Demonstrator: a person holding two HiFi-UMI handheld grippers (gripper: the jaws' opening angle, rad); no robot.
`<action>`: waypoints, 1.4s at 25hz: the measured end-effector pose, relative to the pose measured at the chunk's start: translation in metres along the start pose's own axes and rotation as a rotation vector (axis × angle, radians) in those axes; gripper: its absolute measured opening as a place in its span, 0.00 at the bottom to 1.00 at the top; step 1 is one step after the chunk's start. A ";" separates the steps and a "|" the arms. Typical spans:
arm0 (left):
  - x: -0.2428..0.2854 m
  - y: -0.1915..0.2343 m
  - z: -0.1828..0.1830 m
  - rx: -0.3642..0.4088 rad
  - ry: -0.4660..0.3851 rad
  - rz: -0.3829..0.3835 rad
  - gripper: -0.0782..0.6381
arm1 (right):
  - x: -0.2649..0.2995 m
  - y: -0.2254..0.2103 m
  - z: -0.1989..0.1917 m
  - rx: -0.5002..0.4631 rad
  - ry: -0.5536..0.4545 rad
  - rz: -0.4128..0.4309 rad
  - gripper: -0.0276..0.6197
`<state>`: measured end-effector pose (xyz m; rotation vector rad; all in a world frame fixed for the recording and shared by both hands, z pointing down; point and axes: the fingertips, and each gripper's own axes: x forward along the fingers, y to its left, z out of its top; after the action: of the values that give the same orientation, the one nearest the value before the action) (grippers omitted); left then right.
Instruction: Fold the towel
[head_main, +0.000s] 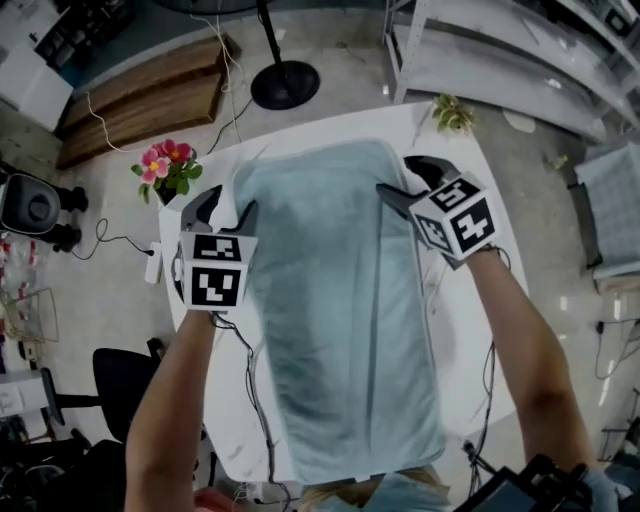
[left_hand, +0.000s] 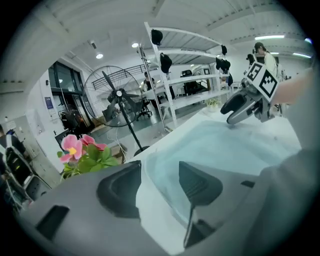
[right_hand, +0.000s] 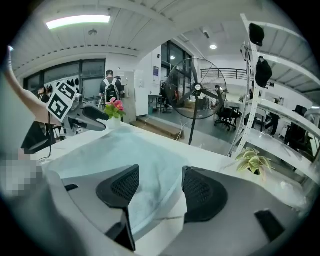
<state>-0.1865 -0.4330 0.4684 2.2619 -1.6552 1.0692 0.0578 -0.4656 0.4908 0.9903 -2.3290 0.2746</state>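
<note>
Head view: the towel lies spread flat along the white table, its near edge partly cut off. The left claw and right claw stand apart at its far corners, pinching nothing.

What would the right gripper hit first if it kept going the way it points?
Probably the light-blue towel, whose edge lies on the white table between the right gripper's open jaws; depth is unclear.
</note>
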 end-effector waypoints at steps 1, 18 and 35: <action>-0.013 -0.005 0.004 -0.010 -0.025 -0.005 0.44 | -0.009 0.007 0.000 -0.002 -0.006 0.007 0.48; -0.241 -0.083 -0.035 -0.203 -0.292 -0.027 0.44 | -0.154 0.143 -0.048 -0.052 -0.037 0.060 0.45; -0.408 -0.215 -0.147 -0.176 -0.364 -0.115 0.44 | -0.327 0.271 -0.169 -0.070 0.005 0.045 0.42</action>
<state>-0.1228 0.0402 0.3881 2.5037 -1.6358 0.4849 0.1187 -0.0151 0.4442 0.9034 -2.3423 0.2121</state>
